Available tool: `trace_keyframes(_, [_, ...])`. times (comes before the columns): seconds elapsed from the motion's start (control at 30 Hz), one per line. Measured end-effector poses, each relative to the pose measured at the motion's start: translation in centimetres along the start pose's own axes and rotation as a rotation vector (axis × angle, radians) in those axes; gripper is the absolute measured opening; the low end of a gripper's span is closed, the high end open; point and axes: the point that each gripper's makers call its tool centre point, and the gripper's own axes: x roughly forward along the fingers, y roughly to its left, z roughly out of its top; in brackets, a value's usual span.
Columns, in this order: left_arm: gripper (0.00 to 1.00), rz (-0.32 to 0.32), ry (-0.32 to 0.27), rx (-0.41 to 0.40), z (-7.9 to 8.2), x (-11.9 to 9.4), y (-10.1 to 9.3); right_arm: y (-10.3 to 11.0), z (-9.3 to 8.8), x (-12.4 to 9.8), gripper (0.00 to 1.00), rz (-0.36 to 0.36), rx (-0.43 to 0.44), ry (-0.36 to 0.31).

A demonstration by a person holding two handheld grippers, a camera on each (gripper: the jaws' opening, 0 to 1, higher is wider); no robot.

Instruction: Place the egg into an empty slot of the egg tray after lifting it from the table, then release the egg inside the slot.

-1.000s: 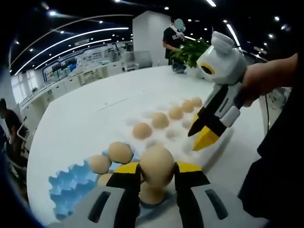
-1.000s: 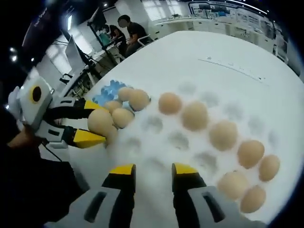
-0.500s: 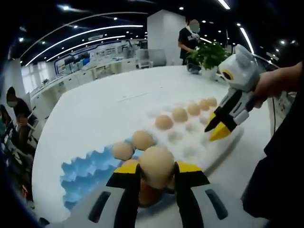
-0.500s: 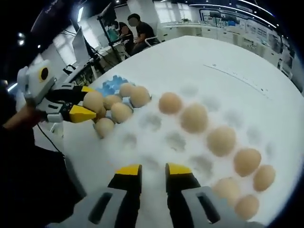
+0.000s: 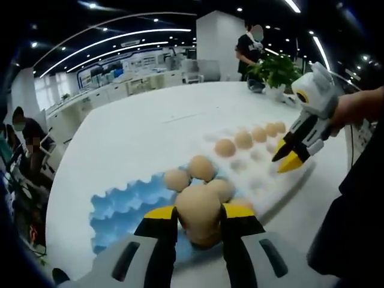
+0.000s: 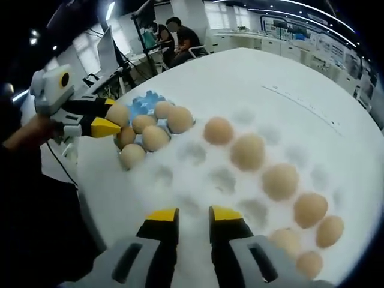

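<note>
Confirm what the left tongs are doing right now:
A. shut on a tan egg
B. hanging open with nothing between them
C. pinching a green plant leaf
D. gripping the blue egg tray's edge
A: in the left gripper view the left tongs have their yellow-tipped jaws closed on either side of a tan egg, held above the blue egg tray.

The left gripper (image 6: 96,119) with its egg (image 5: 197,206) now sits farther back from the white egg tray (image 6: 198,180) than a second ago, over the blue tray (image 5: 123,204) at the table's end. The right gripper (image 6: 186,216) has its jaws drawn closer together than before, and it hangs nearer the white tray's far rim in the left gripper view.
</note>
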Motion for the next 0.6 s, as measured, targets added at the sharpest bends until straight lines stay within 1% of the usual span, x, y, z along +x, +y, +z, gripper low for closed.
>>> trace_keyframes(0.2, [0.28,0.014,0.006,-0.009,-0.5,-0.2,0.8,0.0,0.0,0.1,0.21,-0.010,-0.005,-0.026])
trace_keyframes(0.43, [0.28,0.028,0.018,-0.021,-1.2,-0.5,1.5,0.0,0.0,0.1,0.20,-0.002,0.010,-0.027])
trace_keyframes(0.57, [0.28,0.039,0.042,-0.023,-2.0,-0.7,2.0,-0.1,0.0,0.1,0.20,0.003,0.020,-0.030])
trace_keyframes(0.6, [0.28,0.040,0.040,-0.024,-2.0,-0.7,2.1,-0.1,0.0,0.1,0.20,0.002,0.020,-0.031])
